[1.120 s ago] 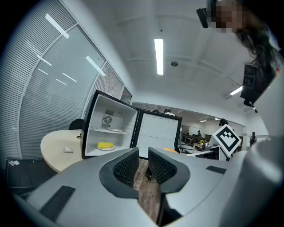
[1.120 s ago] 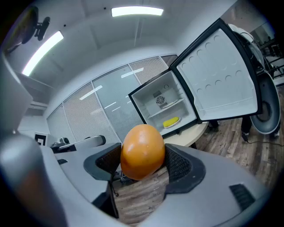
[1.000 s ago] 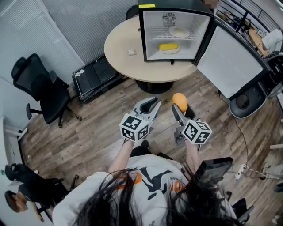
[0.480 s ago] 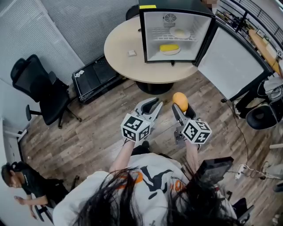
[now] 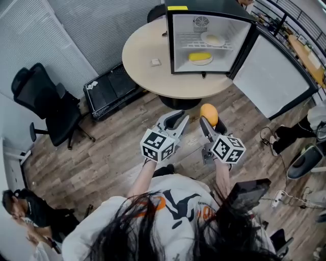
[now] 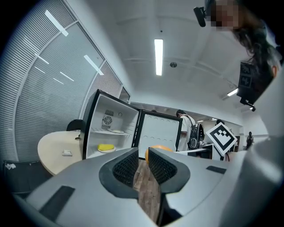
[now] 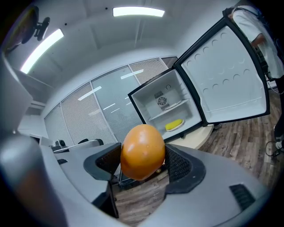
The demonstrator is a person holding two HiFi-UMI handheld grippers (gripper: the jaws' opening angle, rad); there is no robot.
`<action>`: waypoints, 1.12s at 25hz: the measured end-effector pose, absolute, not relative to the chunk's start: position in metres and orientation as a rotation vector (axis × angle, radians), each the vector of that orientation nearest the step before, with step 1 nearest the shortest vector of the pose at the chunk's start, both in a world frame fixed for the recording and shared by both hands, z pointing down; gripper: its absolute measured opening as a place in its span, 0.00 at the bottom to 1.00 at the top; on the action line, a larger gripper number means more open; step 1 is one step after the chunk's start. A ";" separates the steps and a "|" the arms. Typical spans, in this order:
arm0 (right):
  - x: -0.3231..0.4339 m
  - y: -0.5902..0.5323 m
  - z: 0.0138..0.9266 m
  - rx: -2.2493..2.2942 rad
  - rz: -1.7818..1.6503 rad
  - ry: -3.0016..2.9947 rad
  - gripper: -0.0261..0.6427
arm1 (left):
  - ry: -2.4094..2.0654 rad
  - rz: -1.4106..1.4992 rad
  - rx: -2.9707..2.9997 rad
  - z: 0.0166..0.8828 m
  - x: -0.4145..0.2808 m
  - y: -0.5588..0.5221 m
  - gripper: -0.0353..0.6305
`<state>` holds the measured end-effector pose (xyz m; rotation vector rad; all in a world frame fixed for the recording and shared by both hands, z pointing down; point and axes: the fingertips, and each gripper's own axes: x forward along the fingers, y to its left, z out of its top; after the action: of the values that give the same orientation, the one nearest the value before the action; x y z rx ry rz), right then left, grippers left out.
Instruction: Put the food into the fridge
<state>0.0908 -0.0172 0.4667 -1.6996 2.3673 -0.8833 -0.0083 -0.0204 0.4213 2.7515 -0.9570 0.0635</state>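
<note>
Right gripper [image 7: 143,160] clamps a smooth, egg-shaped orange fruit [image 7: 143,148].

There are 2 tools [image 5: 179,118] [image 5: 210,122], 1 orange [image 5: 208,110], 1 fridge [image 5: 171,46], 2 plates [image 5: 200,62] [image 5: 213,40] and 1 table [image 5: 145,56].

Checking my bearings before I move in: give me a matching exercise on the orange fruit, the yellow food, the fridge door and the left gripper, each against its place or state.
Things:
1. orange fruit
2. yellow food
3. fridge door
4. left gripper

Places or states:
A. swung open
B. jaws slightly apart, nothing between them
C. on the lower level of the fridge
D. clamped in the right gripper

Pairs: 1-D, 2-C, 3-A, 4-B
</note>
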 end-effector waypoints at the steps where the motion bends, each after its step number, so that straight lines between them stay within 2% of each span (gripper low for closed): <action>1: 0.088 -0.020 0.467 -1.701 -0.884 2.367 0.51 | -0.956 0.062 2.748 0.422 -0.011 -0.023 0.16; 28: 0.085 -0.055 0.484 -1.817 -0.934 2.273 0.51 | -0.805 0.082 2.742 0.452 -0.018 -0.077 0.16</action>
<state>0.0847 -0.0555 0.4839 -1.8166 2.2732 -0.9342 -0.0183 -0.0771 0.4516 2.7419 -0.8053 0.0818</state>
